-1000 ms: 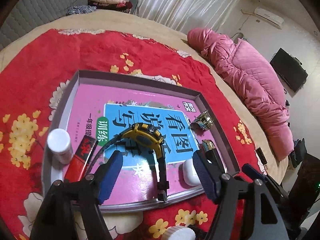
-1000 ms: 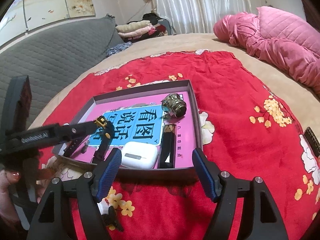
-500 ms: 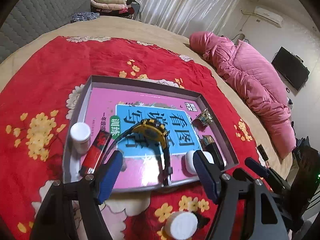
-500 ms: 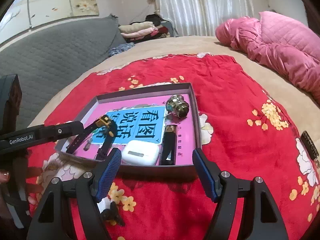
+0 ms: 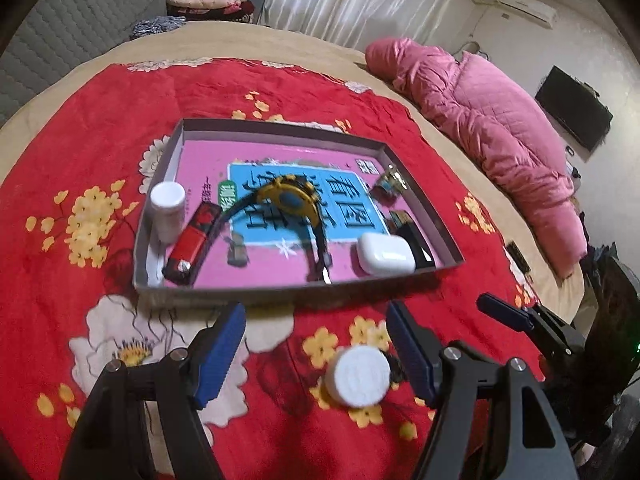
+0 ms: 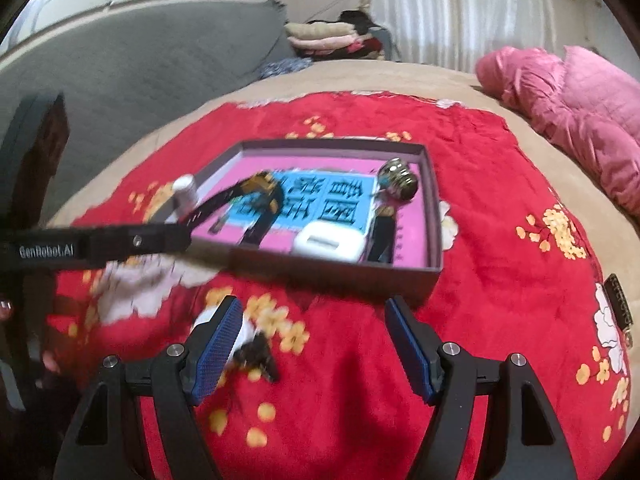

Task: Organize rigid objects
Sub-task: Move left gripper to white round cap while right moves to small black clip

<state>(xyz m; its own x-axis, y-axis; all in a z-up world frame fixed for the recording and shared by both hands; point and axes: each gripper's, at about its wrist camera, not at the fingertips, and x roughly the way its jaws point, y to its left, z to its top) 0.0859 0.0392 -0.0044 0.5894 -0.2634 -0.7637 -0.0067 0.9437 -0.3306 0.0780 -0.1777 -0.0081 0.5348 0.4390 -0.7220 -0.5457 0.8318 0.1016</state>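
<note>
Behind right tool (image 6: 314, 344) pad, white bottle (image 6: 244, 330) half hidden, blurred

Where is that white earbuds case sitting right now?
The white earbuds case lies inside the grey tray, at its near right corner, beside a black lighter.

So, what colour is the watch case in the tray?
Yellow, with a dark strap: the watch shows best in the left wrist view.
</note>
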